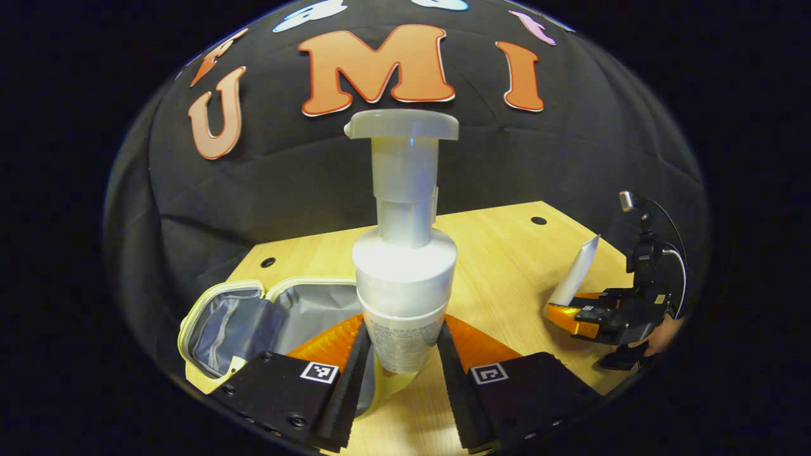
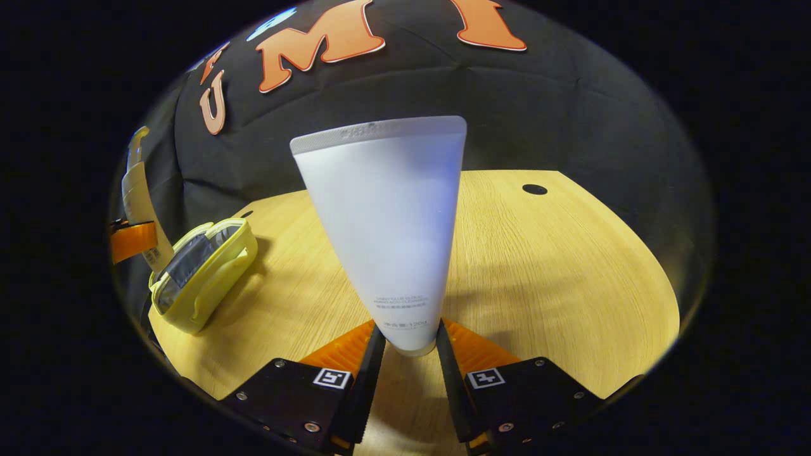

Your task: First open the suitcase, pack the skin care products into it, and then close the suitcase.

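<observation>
In the left gripper view my left gripper is shut on a white pump bottle, held upright above the table. Just behind and to its left lies the small yellow suitcase, open, with its grey lining showing. In the right gripper view my right gripper is shut on a white squeeze tube, cap end down between the fingers, crimped end up. The open yellow suitcase lies far to its left, with the pump bottle beside it. The right gripper with the tube also appears at the right of the left gripper view.
A light wooden table with round cable holes carries everything. The black cloth wall stands right behind its far edge. A hand holds the right gripper at the table's right side.
</observation>
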Available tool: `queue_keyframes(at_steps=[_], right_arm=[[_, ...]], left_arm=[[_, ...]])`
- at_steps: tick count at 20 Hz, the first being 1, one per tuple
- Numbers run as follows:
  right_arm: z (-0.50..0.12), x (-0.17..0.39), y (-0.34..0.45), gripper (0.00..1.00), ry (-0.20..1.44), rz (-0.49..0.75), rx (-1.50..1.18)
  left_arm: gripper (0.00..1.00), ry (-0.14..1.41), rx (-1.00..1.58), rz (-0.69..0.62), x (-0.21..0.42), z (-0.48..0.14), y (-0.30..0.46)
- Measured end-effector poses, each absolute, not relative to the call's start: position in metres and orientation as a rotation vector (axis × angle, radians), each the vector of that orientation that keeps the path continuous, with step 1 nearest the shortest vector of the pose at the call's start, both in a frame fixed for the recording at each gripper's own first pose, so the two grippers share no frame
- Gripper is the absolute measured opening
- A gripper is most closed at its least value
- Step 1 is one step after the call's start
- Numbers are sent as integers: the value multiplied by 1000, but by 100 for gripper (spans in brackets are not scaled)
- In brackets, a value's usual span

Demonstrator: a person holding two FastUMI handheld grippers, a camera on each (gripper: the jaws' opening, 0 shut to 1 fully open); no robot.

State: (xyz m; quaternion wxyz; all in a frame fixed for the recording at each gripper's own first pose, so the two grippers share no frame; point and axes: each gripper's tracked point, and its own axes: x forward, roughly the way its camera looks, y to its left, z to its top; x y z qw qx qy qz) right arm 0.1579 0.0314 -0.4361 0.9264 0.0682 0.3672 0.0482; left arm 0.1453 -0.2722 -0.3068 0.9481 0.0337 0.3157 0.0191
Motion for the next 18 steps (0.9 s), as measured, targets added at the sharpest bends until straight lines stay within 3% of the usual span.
queue_keyframes(at_steps=[10, 18], right_arm=[[-352, 147, 63, 52, 685, 204, 75], [-291, 154, 116, 52, 619, 186, 24]], left_arm=[[61, 593, 19, 152, 110, -271, -198], [61, 592, 32, 63, 92, -265, -135]])
